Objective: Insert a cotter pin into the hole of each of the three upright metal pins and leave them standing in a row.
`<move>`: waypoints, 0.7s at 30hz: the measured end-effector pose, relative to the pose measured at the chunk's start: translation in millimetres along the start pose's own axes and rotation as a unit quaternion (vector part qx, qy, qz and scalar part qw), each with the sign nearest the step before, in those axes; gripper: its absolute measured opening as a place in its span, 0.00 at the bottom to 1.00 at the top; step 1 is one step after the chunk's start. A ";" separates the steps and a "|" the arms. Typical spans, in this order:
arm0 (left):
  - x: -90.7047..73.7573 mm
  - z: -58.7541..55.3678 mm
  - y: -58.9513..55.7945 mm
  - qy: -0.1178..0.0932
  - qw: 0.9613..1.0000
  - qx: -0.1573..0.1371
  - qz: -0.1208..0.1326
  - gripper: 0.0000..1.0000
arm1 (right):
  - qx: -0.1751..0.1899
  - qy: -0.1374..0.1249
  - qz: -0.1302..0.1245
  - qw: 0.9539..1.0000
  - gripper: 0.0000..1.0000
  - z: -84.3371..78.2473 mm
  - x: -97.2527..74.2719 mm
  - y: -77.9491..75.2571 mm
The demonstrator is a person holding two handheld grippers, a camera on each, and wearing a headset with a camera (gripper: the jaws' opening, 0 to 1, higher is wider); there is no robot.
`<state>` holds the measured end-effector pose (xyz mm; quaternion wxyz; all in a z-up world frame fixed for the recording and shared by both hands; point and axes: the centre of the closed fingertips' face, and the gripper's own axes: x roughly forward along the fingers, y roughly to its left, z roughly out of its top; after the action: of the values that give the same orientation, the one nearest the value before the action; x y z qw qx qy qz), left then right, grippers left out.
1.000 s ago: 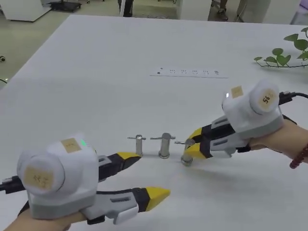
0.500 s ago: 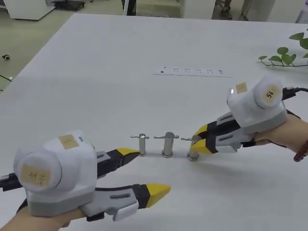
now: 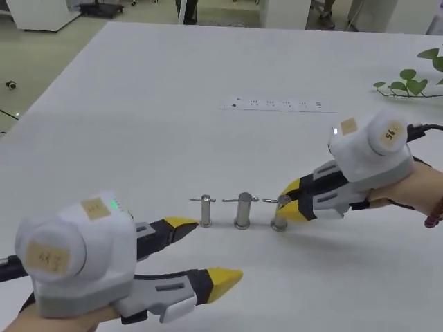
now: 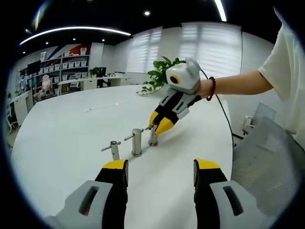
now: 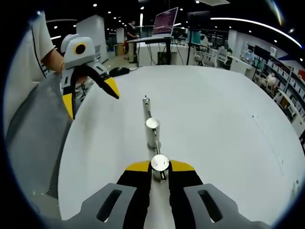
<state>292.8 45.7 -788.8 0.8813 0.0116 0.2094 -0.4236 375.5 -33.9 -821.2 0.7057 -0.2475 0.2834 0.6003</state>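
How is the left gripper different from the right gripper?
The left gripper has its fingers wide apart and holds nothing; the right gripper has its fingers closed around the end pin. The left gripper sits back from that pin; the right gripper touches it. Both have yellow finger tips.

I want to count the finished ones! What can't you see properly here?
- Right pin's hole: head view, the right hand-held gripper covers it; right gripper view, its cap hides it.
- Left pin's cotter pin: right gripper view, too small.
- White strip's markings: head view, too small.
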 end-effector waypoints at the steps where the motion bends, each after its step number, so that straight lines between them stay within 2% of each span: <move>1: 0.0 0.0 0.0 0.000 1.000 0.000 0.000 0.54 | 0.004 -0.001 0.002 1.000 0.15 -0.2 -0.3 -0.2; 11: -0.9 0.8 0.4 0.004 1.000 0.003 0.002 0.55 | 0.007 -0.006 0.013 1.000 0.16 2.9 0.6 0.6; 16: -2.1 0.6 1.4 0.006 1.000 0.003 0.005 0.56 | 0.008 -0.006 0.008 1.000 0.21 2.7 -1.3 0.2; 21: -4.7 1.5 4.2 0.004 1.000 -0.004 0.013 0.57 | 0.032 -0.021 -0.008 0.999 0.31 8.1 -8.3 1.6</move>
<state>293.9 51.5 -786.3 0.8860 0.0127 0.2142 -0.4110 373.8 -34.0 -809.6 0.7243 -0.2142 0.2853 0.5900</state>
